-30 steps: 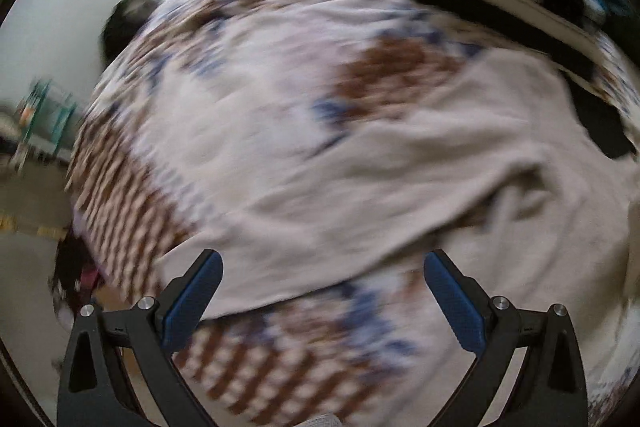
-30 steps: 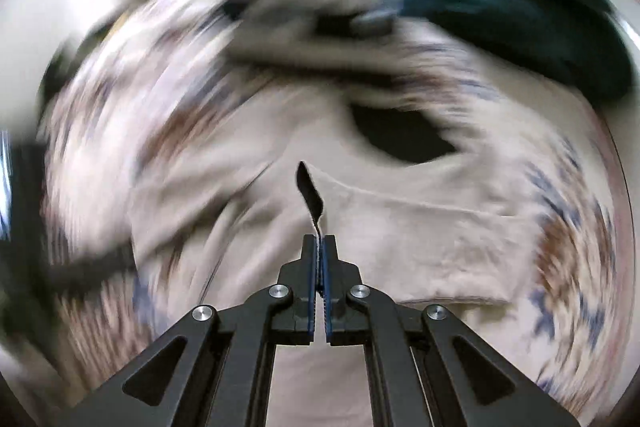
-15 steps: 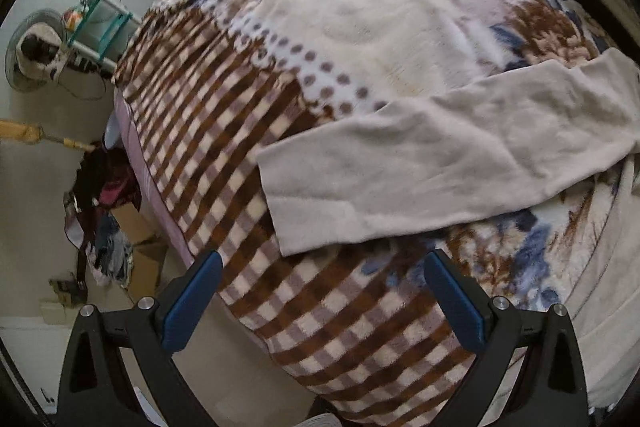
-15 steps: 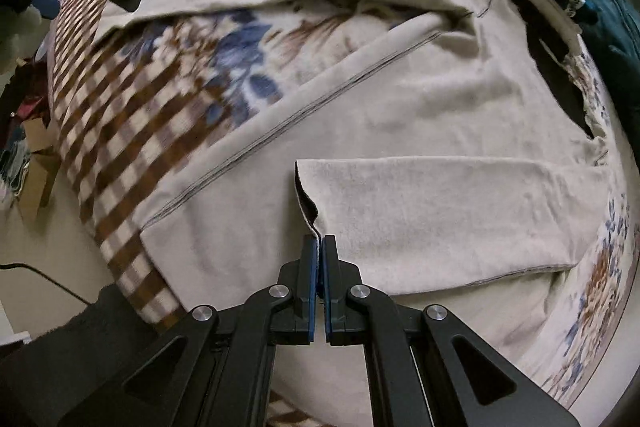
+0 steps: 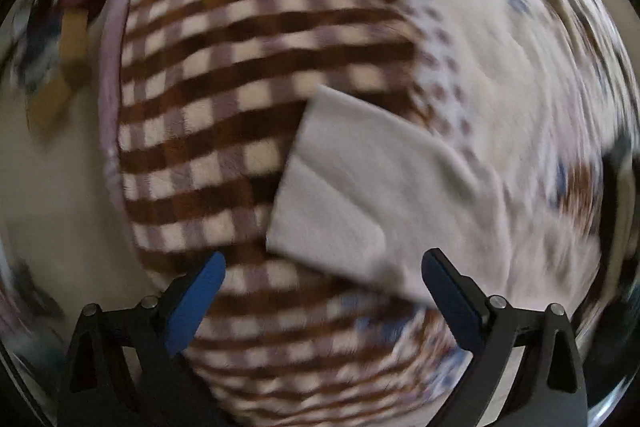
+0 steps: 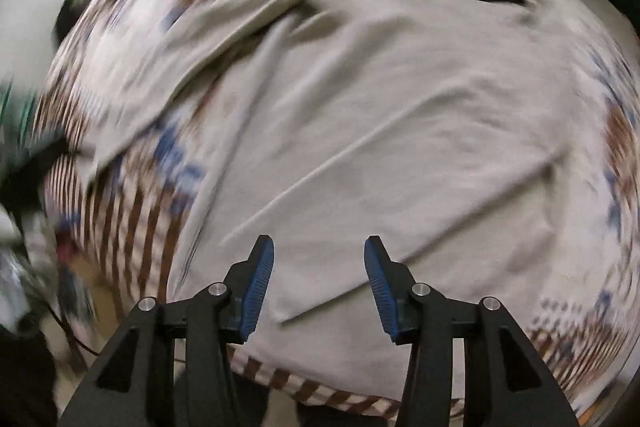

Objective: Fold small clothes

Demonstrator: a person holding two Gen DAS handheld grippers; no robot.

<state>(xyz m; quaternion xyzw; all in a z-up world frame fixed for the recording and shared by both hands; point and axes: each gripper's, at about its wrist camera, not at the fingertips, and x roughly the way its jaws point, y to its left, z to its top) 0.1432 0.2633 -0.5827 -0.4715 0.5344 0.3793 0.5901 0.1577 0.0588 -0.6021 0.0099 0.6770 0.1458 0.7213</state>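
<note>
Brown-checked blanket (image 5: 224, 131) (floral elsewhere) on bed, cream garment (image 6: 400, 115) spread, both grippers' jaws apart

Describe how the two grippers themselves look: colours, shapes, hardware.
Both match. The left gripper and right gripper have black angular frames with triangular cut-outs and round silver bolt heads at the joints. The jaws carry blue pads, visibly ribbed on the right one. No cables, lettering or sleeves show.

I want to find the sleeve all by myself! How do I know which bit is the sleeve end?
Look at the big checked blanket with brown and cream squares. The sleeve end lies flat on it, just ahead of the left gripper and its open jaws. It is plain pale beige with a straight cut edge, no squares or flowers.
</note>
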